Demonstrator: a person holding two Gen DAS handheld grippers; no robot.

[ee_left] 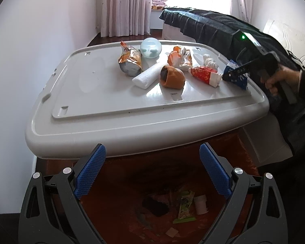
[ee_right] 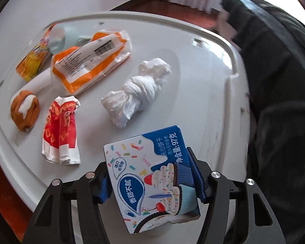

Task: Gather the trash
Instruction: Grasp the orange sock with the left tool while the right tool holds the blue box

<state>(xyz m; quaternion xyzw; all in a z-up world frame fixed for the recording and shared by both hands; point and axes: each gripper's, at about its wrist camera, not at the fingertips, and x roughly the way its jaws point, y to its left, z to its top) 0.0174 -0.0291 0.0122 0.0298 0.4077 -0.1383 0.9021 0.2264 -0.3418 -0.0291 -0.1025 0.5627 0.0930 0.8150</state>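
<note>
My right gripper is shut on a blue-and-white biscuit box, its blue pads pressing both sides, at the right edge of the grey plastic lid. The left wrist view shows that gripper and the box too. On the lid lie a knotted white bag, a red-and-white wrapper, an orange-brown lump, an orange-and-white pouch, a foam tube and a foil snack bag. My left gripper hangs open and empty over a red-brown bin.
The bin holds a green wrapper, a small white cup and a dark item. A pale blue ball sits at the lid's far side. A bed with a dark cover stands right; a white wall runs along the left.
</note>
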